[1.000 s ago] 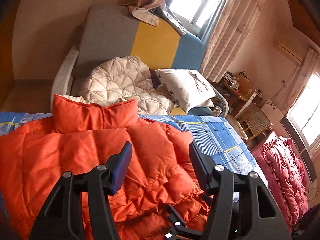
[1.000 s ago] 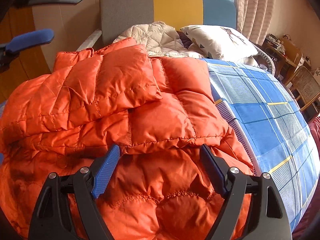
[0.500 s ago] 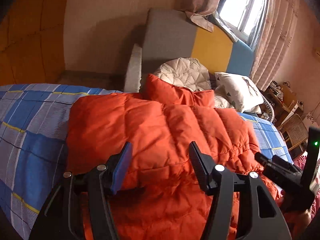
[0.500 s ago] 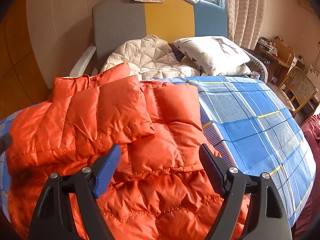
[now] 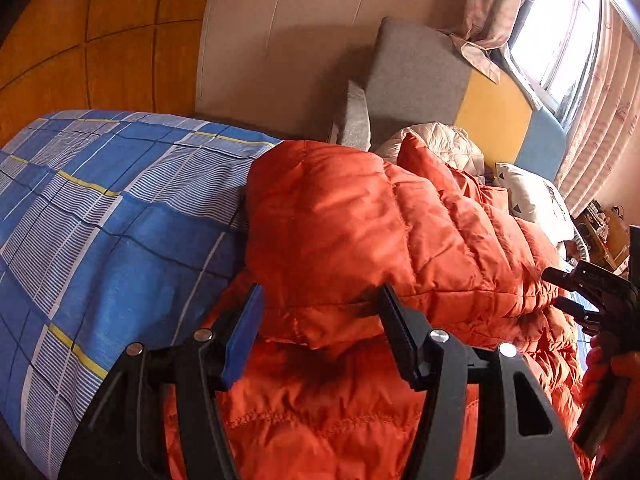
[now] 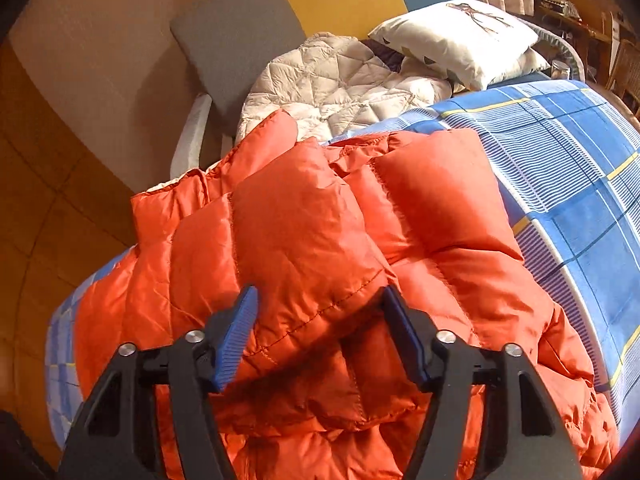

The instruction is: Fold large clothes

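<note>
**Both grippers down at the folded sleeves of the orange jacket**

Since a second ago the left gripper (image 5: 320, 320) has swung away from the head of the bed to the jacket's outer edge and sunk toward it, and the right gripper (image 6: 316, 320) has edged in on the nearer sleeve with its jaws drawn closer together.

The bed (image 5: 100, 220), under a blue checked sheet, carries the orange down jacket (image 6: 440, 240), which lies spread along it with its collar toward the grey, yellow and blue headboard (image 5: 492, 112). Beyond the collar sit a cream quilted garment (image 6: 332, 84) and a white pillow (image 6: 460, 36).

In the left wrist view, a puffy folded-over sleeve (image 5: 340, 232) of the jacket lies on the body of the jacket; its cuff end pokes into the gap between the left jaws, which stand apart with neither pad clearly pressing the fabric.

In the right wrist view, the other sleeve (image 6: 304, 240) lies folded across the jacket front. Its stitched cuff fills the space between the right jaws, which are closing on it; the right pad touches the cuff's edge, the left pad sits just beside it.

At the right edge of the left wrist view, a hand (image 5: 612, 376) holds the right gripper over the jacket.
</note>
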`<state>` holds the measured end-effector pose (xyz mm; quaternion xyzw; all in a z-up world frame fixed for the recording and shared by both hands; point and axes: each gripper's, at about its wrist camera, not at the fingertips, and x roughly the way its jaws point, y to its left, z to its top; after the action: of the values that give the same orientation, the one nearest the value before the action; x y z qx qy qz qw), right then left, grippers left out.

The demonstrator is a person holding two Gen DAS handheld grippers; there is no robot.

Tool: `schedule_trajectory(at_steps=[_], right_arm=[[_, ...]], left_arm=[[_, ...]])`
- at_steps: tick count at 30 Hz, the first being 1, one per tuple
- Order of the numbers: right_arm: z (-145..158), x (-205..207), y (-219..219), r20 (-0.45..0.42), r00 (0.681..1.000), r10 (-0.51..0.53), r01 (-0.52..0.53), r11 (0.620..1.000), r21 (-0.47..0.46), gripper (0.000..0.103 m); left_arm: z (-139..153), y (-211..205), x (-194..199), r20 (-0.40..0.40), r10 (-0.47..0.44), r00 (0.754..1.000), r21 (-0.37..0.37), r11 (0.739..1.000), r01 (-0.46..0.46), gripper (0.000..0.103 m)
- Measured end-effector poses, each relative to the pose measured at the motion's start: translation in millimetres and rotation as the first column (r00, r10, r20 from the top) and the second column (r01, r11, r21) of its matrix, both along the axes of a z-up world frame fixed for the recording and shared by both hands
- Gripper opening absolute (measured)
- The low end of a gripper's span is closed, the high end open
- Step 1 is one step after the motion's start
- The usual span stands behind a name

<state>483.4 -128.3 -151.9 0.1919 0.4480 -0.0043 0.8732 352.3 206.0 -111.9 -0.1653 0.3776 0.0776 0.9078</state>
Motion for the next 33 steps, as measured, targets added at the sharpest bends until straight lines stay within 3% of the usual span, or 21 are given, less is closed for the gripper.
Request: schedule_trajectory(at_steps=[2,3,6,12,22,27,29,30,31,33], right_arm=[[-1,6,-3,-0.009,1.0,0.005,-0.004,0.999,0.033,0.023],[1,5,-4,0.001,1.0,0.009,-0.009,0.999,0.036,0.018],[16,-1,-1,0.054,0.998,0.022,-0.022,1.0,-0.009,0.013],[46,-31,-19,0.159,0.987,0.0,0.011,0.998,-0.068,0.013],[9,-63,-58,0.086,0.989,-0.12,0.128,0.988,-0.086,0.013],[-1,-66,-62,0.043,0.993,-0.112,0.116,0.99,-0.082,0.013],[0,-68,-64,0.041,0.994,-0.102,0.104,0.992,-0.074,0.019],[2,-69,-65,0.043,0.995,-0.095,0.098,0.993,-0.072,0.032],[5,-71,-65,0.051,0.994,-0.096,0.1,0.991,-0.084,0.037],[15,-77,-67,0.088,0.992,-0.095,0.105,0.988,-0.113,0.039]], left_arm=[[-2,1,-1,-0.001,0.004,1.0,-0.003,1.0,-0.004,0.058],[-2,2,-3,-0.001,0.004,1.0,-0.004,1.0,-0.004,0.058],[-5,2,-4,-0.005,0.014,1.0,-0.001,1.0,-0.014,0.058],[-5,-2,-9,-0.008,0.015,1.0,0.005,1.0,-0.015,0.058],[1,-10,-17,-0.01,-0.019,1.0,0.031,0.999,0.02,0.058],[10,-13,-15,0.003,-0.039,0.999,0.059,0.998,0.039,0.058],[16,-15,-11,0.015,-0.056,0.998,0.057,0.997,0.055,0.058],[19,-16,-9,0.023,-0.06,0.998,0.061,0.996,0.059,0.059],[20,-17,-6,0.027,-0.064,0.998,0.062,0.996,0.063,0.059],[23,-19,1,0.033,-0.078,0.996,0.062,0.995,0.076,0.059]])
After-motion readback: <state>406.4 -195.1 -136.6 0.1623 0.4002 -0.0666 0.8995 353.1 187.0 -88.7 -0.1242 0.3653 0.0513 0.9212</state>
